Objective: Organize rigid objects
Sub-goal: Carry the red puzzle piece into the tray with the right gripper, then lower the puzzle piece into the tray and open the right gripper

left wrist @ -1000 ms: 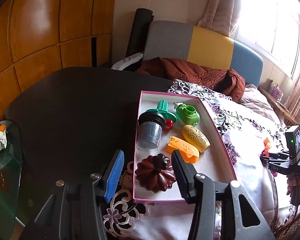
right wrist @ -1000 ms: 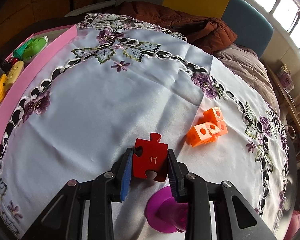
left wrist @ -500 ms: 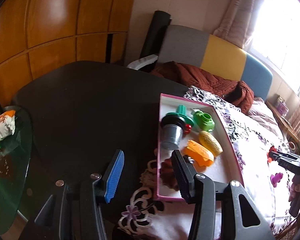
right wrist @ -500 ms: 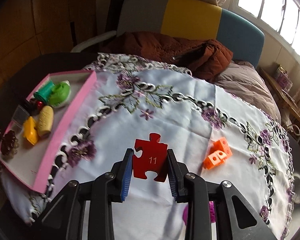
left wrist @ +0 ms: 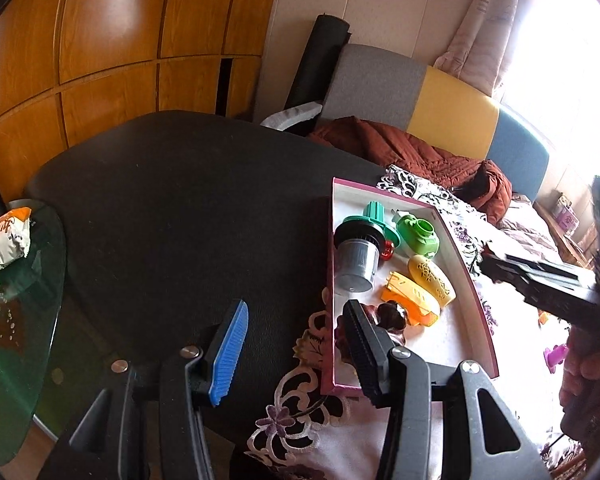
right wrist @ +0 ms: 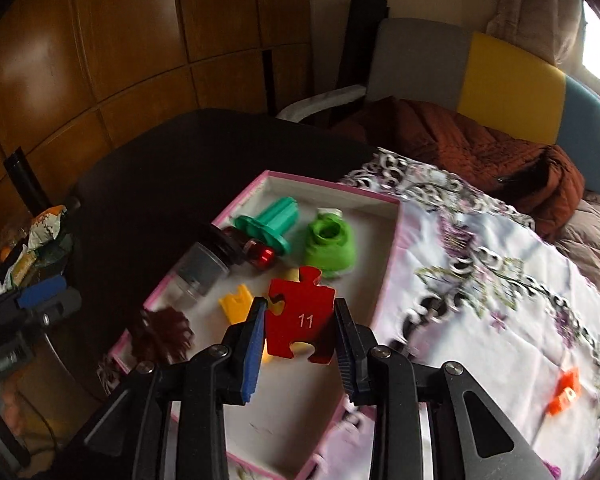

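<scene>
Above the shallow pink-rimmed cardboard tray [right wrist: 388, 240], the right gripper [right wrist: 300, 332] holds a flat red jigsaw-shaped piece marked 11 [right wrist: 302, 318], its two pads pressed on the piece's left and right edges so that the piece stands upright, knob at the top. What the coming move turns on, as a judgement, is that the piece hangs over the near, bare part of the tray floor, with the tray's contents lying farther along the gripper's line: a yellow-orange plastic clip [right wrist: 236, 304], a green squat plastic bottle [right wrist: 330, 246], a teal flanged plastic spool [right wrist: 272, 224], a grey cylindrical jar with a black lid [right wrist: 204, 268], and a dark brown lobed lid-like piece [right wrist: 162, 334] at the near left corner. A straight lowering would probably set it down clear of them (the picture is blurred, so exact clearance cannot be told).

The left gripper [left wrist: 296, 344] stands beside the tray's near left corner, jaws apart and holding nothing, one finger over the black table [left wrist: 180, 200]. The right hand is plainly the better placed. Orange linked cubes [right wrist: 564, 392] lie loose on the white embroidered cloth [right wrist: 480, 300].
</scene>
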`<action>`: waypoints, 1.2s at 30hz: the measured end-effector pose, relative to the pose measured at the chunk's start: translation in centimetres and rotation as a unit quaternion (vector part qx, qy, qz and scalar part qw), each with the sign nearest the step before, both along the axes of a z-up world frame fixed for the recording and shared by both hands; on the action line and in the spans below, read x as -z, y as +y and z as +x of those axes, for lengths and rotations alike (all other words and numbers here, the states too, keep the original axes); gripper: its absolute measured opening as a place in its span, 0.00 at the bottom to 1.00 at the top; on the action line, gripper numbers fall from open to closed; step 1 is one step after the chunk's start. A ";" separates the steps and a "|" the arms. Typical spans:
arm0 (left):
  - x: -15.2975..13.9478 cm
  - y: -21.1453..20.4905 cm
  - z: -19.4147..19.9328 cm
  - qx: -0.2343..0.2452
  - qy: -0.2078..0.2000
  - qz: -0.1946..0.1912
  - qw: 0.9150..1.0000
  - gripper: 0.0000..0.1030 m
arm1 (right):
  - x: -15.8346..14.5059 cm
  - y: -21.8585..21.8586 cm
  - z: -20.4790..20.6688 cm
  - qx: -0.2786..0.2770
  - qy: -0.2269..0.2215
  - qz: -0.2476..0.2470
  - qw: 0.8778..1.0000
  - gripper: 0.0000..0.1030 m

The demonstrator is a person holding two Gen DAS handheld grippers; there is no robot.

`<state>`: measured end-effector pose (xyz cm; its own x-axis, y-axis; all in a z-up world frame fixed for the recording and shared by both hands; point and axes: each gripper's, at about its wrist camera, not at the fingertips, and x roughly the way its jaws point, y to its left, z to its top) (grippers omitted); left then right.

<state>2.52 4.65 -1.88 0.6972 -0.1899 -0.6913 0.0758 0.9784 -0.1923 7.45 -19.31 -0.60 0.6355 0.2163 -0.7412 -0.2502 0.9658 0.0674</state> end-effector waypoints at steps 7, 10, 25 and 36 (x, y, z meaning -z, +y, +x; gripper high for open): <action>0.6 0.2 0.2 -0.002 0.008 -0.001 1.000 0.48 | 2.1 3.1 4.0 -0.004 0.031 0.001 1.000 0.31; 0.8 0.0 0.5 -0.001 0.012 0.002 1.000 0.48 | 3.4 3.8 5.4 0.001 0.042 -0.011 0.999 0.31; 1.2 -0.9 0.1 0.005 0.018 0.025 1.000 0.48 | 4.9 4.4 5.7 0.004 0.046 -0.043 0.998 0.39; 0.6 -1.4 -0.5 0.010 0.009 0.030 0.999 0.48 | 4.0 3.3 4.1 0.020 0.035 -0.022 0.999 0.55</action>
